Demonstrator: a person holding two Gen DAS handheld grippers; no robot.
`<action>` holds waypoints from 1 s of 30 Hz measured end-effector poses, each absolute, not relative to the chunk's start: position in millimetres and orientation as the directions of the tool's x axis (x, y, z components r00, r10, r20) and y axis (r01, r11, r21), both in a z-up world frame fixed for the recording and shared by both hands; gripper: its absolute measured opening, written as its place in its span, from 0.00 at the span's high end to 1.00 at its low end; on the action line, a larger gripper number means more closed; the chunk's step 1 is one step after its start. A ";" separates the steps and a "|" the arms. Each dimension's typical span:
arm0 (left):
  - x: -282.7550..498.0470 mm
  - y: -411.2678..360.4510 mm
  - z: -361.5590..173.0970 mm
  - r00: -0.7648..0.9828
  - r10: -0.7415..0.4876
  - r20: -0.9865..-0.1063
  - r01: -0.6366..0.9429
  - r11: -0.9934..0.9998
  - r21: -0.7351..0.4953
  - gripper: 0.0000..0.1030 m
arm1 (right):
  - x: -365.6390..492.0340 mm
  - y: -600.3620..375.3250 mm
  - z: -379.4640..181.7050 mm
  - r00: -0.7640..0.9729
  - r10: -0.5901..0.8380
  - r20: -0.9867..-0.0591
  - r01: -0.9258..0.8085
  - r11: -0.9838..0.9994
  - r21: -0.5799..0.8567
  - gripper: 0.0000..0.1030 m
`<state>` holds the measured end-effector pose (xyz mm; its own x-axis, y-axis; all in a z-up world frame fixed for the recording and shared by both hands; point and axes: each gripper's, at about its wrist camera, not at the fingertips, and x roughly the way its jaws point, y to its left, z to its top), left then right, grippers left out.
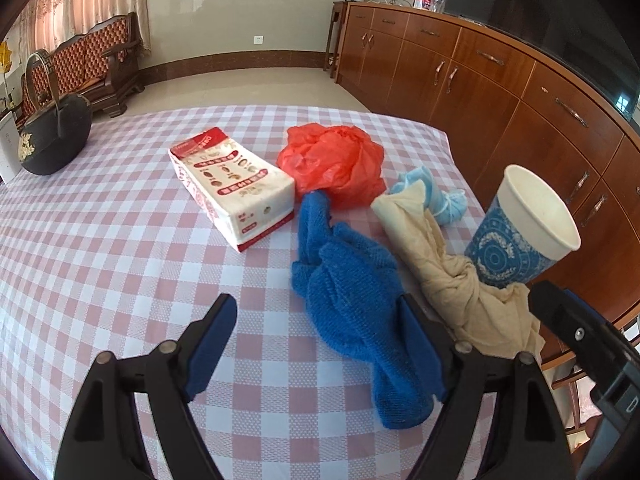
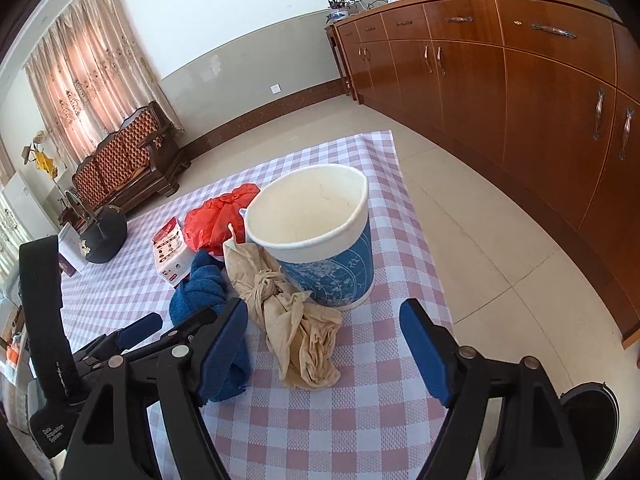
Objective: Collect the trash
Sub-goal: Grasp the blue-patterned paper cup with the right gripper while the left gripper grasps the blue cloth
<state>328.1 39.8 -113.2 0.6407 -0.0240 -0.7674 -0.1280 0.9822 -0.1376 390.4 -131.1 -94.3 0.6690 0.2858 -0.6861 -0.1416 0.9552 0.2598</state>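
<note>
Now we hold both grippers low over the checked tabletop (image 1: 100,240), jaws spread wide.
Our left gripper (image 1: 320,344) touches the blue cloth (image 1: 352,300); our right gripper (image 2: 324,344) frames the beige cloth (image 2: 296,320) before the paper cup (image 2: 320,240). Its strap reads "Data Acquisition System".

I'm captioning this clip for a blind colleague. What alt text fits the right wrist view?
An open right gripper hovers over a pink checked tablecloth, its blue-padded fingers either side of a knotted beige cloth lying against a blue patterned paper cup. To the left lie a blue towel, a red plastic bag and the left gripper.
</note>
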 end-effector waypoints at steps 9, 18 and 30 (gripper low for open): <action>338.2 47.7 -116.7 0.644 -0.052 -0.764 -0.115 0.980 -0.164 0.20 | 422.4 -116.0 -98.0 0.681 0.264 -0.683 -0.146 0.963 0.227 0.19; 346.0 42.8 -119.9 0.648 -0.139 -0.748 -0.078 0.966 -0.247 0.34 | 436.4 -109.0 -104.7 0.695 0.263 -0.669 -0.164 0.964 0.208 0.19; 339.8 32.6 -116.6 0.668 -0.192 -0.719 -0.026 0.960 -0.280 0.66 | 430.7 -113.2 -96.7 0.732 0.256 -0.631 -0.165 0.966 0.201 0.37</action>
<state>339.8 32.6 -116.6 0.6680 -0.1917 -0.7191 -0.0264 0.9595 -0.2804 430.7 -113.2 -96.7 0.7323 0.2561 -0.6310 -0.1650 0.9657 0.2005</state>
